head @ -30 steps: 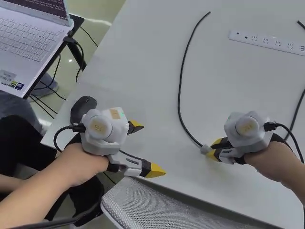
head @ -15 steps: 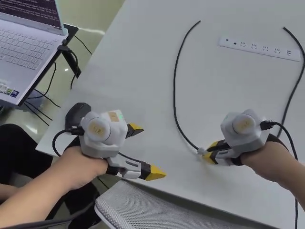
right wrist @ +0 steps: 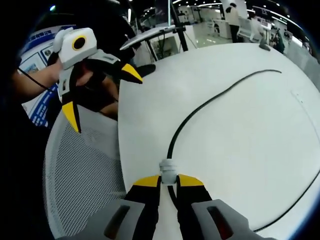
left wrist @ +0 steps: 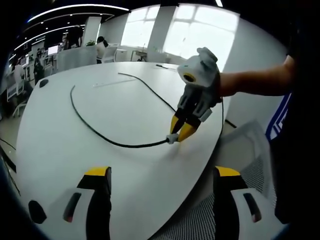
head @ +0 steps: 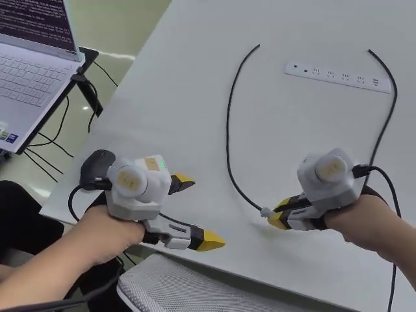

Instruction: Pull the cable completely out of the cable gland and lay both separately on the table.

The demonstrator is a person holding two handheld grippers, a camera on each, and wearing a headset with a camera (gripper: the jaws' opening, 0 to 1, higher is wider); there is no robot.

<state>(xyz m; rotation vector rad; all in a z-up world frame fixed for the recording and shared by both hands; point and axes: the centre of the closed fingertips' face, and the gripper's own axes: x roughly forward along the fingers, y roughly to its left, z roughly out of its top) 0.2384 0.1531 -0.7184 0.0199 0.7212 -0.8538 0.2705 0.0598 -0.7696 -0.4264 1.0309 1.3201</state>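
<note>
– Cable gland (right wrist: 168, 170): where is it?
– Right at the tips of the right gripper (right wrist: 169, 181), touching them. It is small and white, low over the table (head: 195, 97); if it rests on the top, I cannot tell.
– And the jaws of this gripper?
– Almost closed. Only a thin gap is left, and in it sits a short black piece of the cable (right wrist: 210, 102). So the gripper pinches the cable just behind the gland, and the cable passes through the gland.
– Where does the cable go from there?
– Forward from the tips, over the white table in one long curve. Its far end lies free, well apart from the gripper.
– The left gripper (head: 203, 213)?
– Its jaws stand wide apart and hold nothing. It hangs at the near table edge, well apart from the right gripper, above a mesh chair (head: 195, 286).
– What is farther out?
– Beyond the right gripper a white power strip (head: 338, 77) lies on the table, with a second black cable (head: 383, 117) near it. Beyond the left gripper, off the table, stands an open laptop (head: 26, 84).
</note>
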